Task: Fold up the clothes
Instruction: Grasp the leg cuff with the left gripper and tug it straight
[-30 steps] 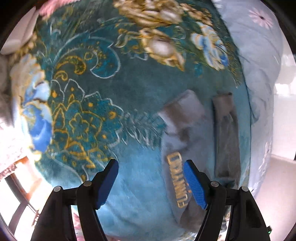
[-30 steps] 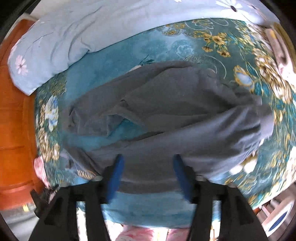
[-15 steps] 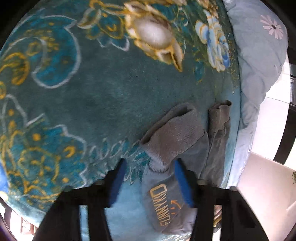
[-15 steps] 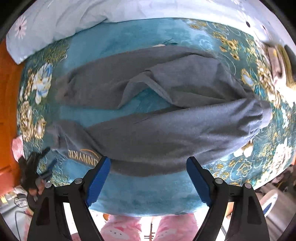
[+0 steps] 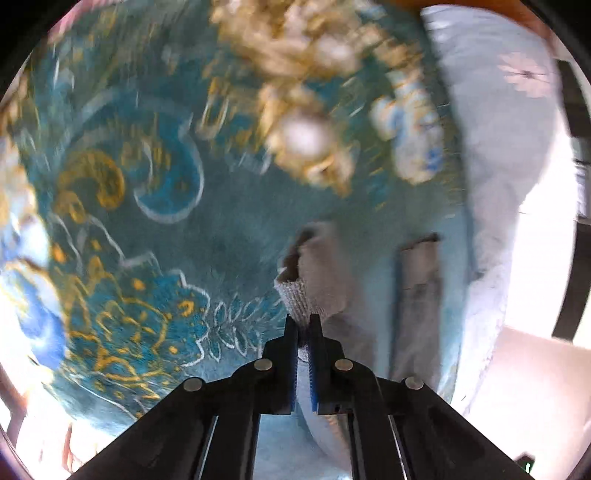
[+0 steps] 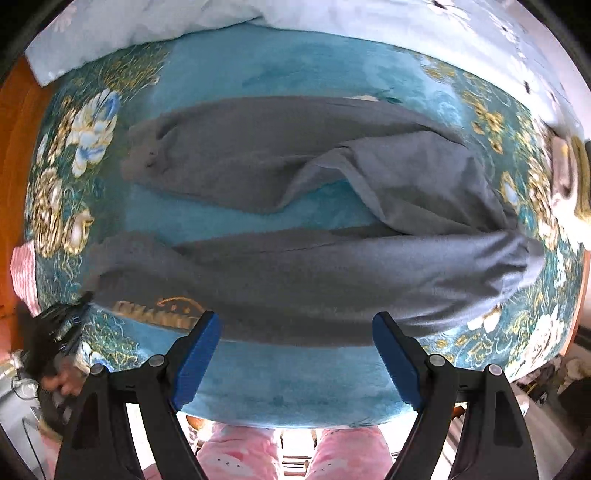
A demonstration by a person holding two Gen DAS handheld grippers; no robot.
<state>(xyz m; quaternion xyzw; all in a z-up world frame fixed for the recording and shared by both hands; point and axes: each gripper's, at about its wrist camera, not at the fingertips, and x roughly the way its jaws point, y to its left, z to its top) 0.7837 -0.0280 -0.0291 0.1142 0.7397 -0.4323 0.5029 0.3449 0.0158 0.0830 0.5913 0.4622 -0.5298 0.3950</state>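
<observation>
Grey sweatpants [image 6: 317, 266] are lying spread across the teal floral blanket [image 6: 258, 74] that is covering the bed, both legs running side by side along its length. The nearer leg is resting close to the blanket's near edge, with a band of bare teal showing between them; its gold lettering [image 6: 162, 312] is sitting toward the left end. The farther leg [image 6: 258, 155] is folding partly over itself, a wedge of bare blanket opening between the two legs. Ample free blanket is lying beyond the far leg, up to the pale blue floral quilt [image 6: 184, 18] bunching along the far edge.

Left gripper [image 5: 303, 334] is pinching the ribbed ankle cuff [image 5: 295, 299] of the near leg, blue pads nearly meeting on the fabric. The second cuff [image 5: 421, 254] is lying just beside it, flat, toward the quilt-side edge. Left view is blurring heavily.

Right gripper [image 6: 295, 328] is hovering with its tongs wide apart over the near edge, touching nothing. Pink patterned trousers [image 6: 258, 454] of the person are showing below that edge. Orange wood [image 6: 14, 122] is bordering the blanket's left end.
</observation>
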